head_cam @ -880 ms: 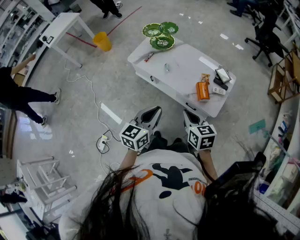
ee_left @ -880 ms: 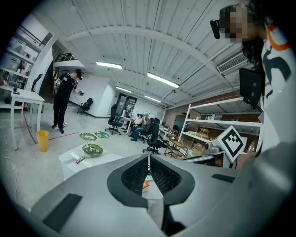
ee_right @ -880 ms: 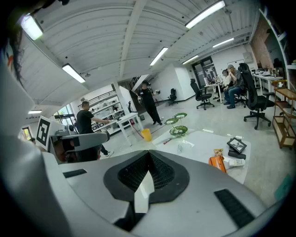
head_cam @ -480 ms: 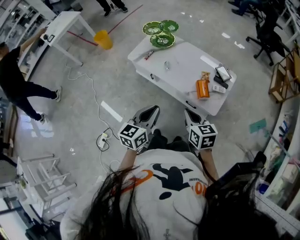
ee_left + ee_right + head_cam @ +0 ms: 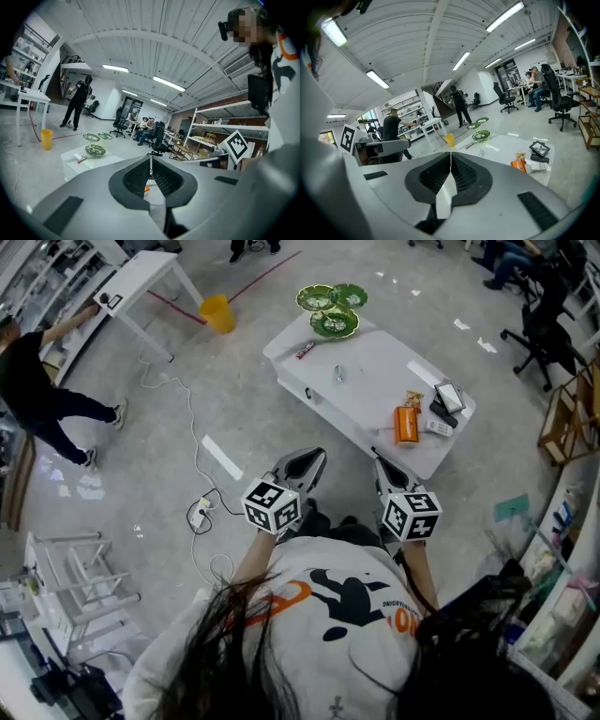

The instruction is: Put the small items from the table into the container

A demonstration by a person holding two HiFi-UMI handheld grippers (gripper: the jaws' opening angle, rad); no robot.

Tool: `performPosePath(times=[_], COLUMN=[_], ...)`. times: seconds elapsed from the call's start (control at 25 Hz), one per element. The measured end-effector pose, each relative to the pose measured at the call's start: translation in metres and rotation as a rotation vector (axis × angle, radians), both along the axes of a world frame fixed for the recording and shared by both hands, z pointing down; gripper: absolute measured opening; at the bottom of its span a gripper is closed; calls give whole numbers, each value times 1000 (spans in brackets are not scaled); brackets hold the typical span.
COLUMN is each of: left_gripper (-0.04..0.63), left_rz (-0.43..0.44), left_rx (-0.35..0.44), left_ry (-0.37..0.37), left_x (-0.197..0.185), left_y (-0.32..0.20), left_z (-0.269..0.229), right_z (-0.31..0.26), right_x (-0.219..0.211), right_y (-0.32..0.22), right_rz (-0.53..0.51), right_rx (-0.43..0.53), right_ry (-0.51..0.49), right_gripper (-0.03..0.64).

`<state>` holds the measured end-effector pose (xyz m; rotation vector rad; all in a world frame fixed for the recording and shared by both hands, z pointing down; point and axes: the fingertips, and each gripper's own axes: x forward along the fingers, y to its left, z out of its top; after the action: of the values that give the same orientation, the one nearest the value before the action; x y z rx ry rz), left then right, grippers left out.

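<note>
- Left gripper [image 5: 309,461]: jaws pressed together, nothing between them. It is held in front of the person's body, well apart from the desk [image 5: 375,367].
- Right gripper [image 5: 381,467]: jaws likewise pressed together and empty, beside the left one.
- Task items: all lie on the desk. An orange packet [image 5: 405,423] sits near the closer edge, with a small remote [image 5: 437,427] and a black device [image 5: 449,396] just beside it. A small clear item [image 5: 338,374] lies mid-desk and a red-and-white stick [image 5: 302,351] toward the far end.
- Container: the green dishes [image 5: 330,311] at the far end look the likeliest candidate. I cannot confirm this, as a yellow bin [image 5: 218,313] also stands on the floor beyond.
- Status, as judged: no item is collected and the approach is not yet made.
- Risk 1: a cable [image 5: 190,432] and power strip [image 5: 198,517] trail across the floor to the person's left. A careless step could snag them.
- Risk 2: shut jaws brought down on a flat packet would push it along, and the orange packet could go over the edge.
- Risk 3: the dishes look shallow, so a dropped item may slide out.
</note>
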<state>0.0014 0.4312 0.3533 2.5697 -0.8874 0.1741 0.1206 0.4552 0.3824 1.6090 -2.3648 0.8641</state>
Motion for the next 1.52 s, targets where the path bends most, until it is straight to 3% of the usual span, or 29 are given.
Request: performPosePath(times=[0.32,0.72,1.2,1.52], left_gripper=[11,11,11,11], left_rz=[-7,-51,5,45], left_rx=[11,23,36,17], left_ry=[-35,-72,-69,-69], left_x=[3,-13,-10,-40], left_y=[8,-17,-112,-204], left_z=[11,8,20,20], right_z=[8,19,30,32], right_x=[-3,0,-16,-53], right_y=[2,-18,-113,-202], right_rz=[-74,-57,-71,-58], right_rx=[23,8,-22,-57], right_ry=[0,-53,-18,-13], right_gripper=[16,15,15,16])
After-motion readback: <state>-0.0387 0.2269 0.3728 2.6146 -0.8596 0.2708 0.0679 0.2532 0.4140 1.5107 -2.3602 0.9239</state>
